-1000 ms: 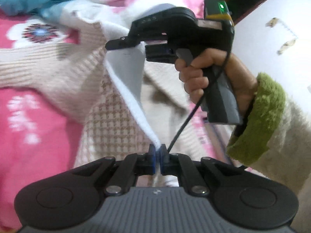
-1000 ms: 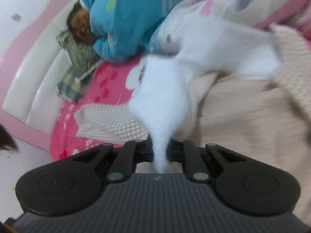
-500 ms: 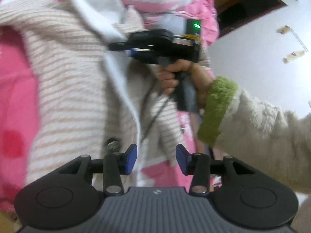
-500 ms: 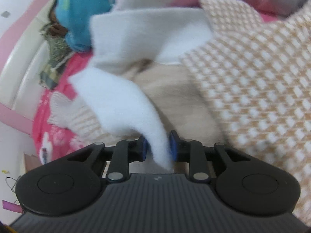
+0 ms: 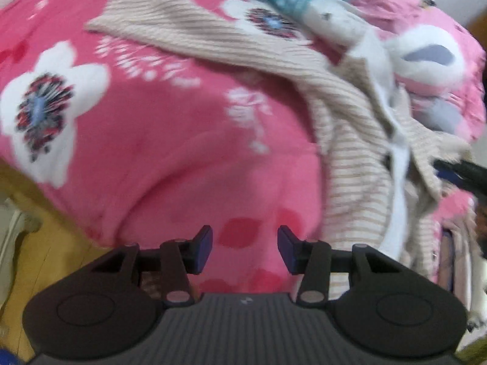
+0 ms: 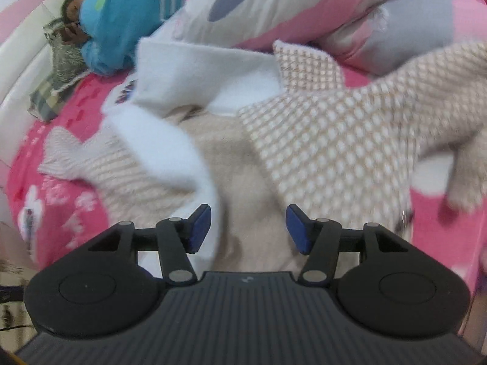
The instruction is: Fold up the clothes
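**Cardigan spread across the bed**

The cardigan (image 6: 319, 152) lies on the bed (image 5: 170, 152), one sleeve (image 5: 188, 30) stretched out to the left. Behind it sit pillows (image 6: 274, 9). Both grippers, left (image 5: 245, 251) and right (image 6: 248, 228), hover before it.

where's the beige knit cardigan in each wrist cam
Left wrist: the beige knit cardigan runs from the upper middle down the right side, one sleeve stretched toward upper left.
Right wrist: it fills the centre and right.
Shared landmark: the pink floral bedsheet under it.
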A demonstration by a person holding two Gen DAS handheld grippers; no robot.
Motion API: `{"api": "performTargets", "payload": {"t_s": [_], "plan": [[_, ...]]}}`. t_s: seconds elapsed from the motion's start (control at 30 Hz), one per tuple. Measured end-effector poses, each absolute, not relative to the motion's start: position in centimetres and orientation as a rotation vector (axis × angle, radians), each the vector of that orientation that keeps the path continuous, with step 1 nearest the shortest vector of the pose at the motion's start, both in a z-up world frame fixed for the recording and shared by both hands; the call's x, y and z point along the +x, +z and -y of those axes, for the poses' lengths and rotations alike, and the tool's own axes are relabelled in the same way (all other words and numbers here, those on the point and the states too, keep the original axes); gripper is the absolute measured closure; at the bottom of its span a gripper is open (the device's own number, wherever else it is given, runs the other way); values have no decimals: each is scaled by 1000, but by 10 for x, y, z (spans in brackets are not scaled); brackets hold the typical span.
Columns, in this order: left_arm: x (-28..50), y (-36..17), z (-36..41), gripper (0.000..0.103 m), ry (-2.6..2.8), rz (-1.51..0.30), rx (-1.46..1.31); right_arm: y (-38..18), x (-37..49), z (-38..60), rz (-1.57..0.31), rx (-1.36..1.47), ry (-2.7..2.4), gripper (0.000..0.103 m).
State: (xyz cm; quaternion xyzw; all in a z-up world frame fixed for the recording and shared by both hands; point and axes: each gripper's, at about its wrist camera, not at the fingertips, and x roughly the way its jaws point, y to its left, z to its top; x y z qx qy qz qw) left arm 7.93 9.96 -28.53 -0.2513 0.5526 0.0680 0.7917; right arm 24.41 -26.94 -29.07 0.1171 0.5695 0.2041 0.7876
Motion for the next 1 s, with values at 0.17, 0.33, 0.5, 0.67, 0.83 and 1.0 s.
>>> {"api": "performTargets", "payload": {"t_s": [0.17, 0.33, 0.5, 0.67, 0.83, 1.0], "plan": [[98, -330, -57, 54, 17, -1238, -623, -277, 188, 248, -1313, 229, 470, 46], [102, -365, -21, 54, -58, -1272, -707, -294, 130, 186, -1368, -91, 543, 42], [96, -378, -12, 54, -65, -1295, -773, -330, 103, 159, -1286, -481, 542, 56], [96, -382, -9, 54, -90, -1296, -792, -327, 119, 227, -1311, -373, 285, 92], [93, -390, -8, 52, -108, -1293, -831, -316, 143, 325, -1390, 1, -49, 91], [92, -397, -2, 60, -126, -1272, -883, -271, 168, 304, -1256, 200, 191, 89]]}}
